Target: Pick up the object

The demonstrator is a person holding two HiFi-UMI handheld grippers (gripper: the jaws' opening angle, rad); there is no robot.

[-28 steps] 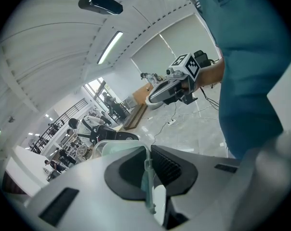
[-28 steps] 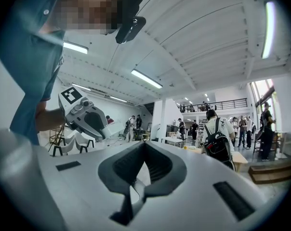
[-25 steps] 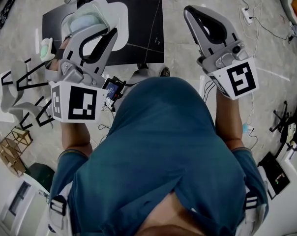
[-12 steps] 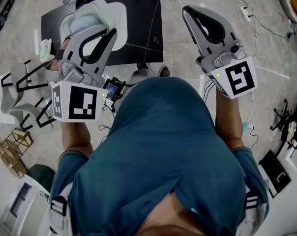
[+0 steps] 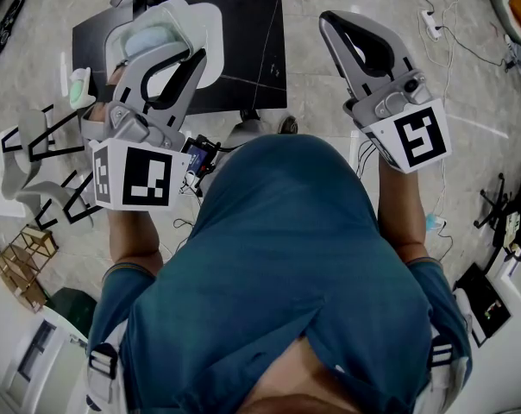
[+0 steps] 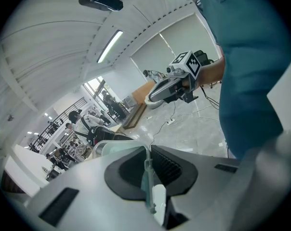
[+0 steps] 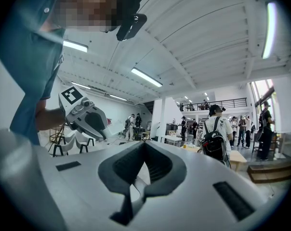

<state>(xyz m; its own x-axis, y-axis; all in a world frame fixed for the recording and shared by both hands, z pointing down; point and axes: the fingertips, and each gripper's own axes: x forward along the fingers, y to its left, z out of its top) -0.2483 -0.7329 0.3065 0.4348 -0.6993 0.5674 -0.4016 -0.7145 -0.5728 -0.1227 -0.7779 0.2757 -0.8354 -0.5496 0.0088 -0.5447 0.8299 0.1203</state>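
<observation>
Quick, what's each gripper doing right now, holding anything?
Left gripper: closed on the thin edge of a clear container.
Right gripper: closed, nothing in it.

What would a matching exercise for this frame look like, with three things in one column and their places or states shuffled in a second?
Column one:
1. left gripper
2. right gripper
3. black mat

Column two:
A. lying flat on the floor ahead of the person
B. shut, with nothing between the jaws
C. shut on the thin wall of the clear container

Pairs: 1-C, 2-B, 3-A
</observation>
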